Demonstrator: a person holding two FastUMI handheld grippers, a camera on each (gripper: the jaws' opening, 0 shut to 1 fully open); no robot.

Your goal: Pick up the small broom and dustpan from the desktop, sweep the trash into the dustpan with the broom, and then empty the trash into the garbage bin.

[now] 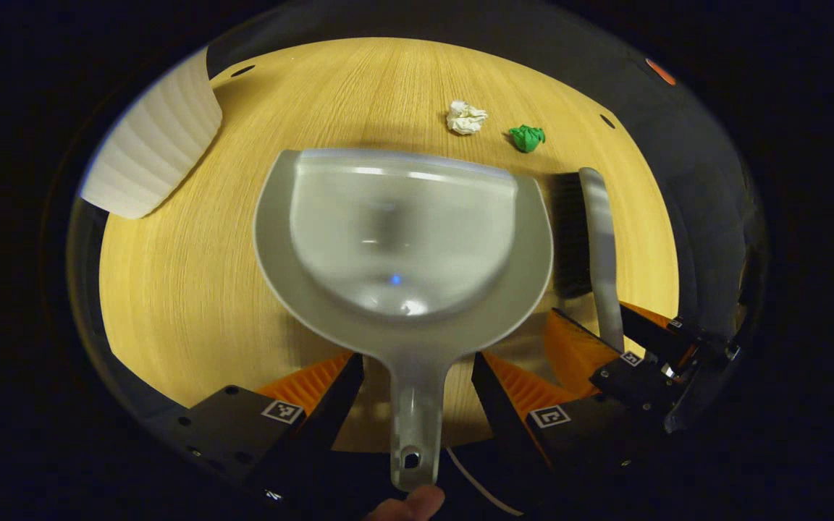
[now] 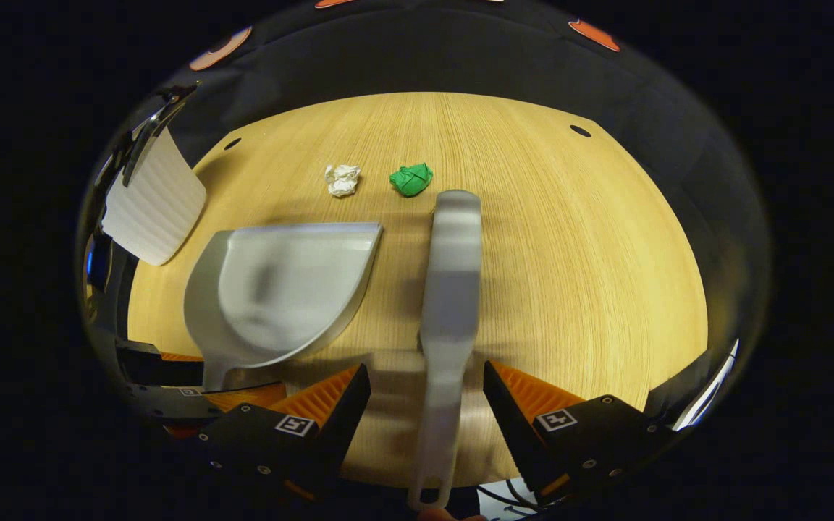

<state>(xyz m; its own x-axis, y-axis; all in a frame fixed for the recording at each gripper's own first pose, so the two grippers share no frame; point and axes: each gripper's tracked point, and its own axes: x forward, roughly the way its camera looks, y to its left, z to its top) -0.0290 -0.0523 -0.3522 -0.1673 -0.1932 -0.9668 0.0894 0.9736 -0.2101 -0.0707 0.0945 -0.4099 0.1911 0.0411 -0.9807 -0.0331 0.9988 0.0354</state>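
In the left gripper view, the left gripper (image 1: pixel 417 380) stands wide open astride the grey dustpan's (image 1: pixel 402 239) handle, touching nothing as far as the blur allows. The dustpan lies on the wooden desktop (image 1: pixel 185 289); beyond it sit a white paper ball (image 1: pixel 466 117) and a green paper ball (image 1: pixel 527 137), with the ribbed white garbage bin (image 1: pixel 156 145) at left.

In the right gripper view, the right gripper (image 2: pixel 428 394) is likewise spread wide around the small broom's (image 2: pixel 448 289) handle, gripping nothing.
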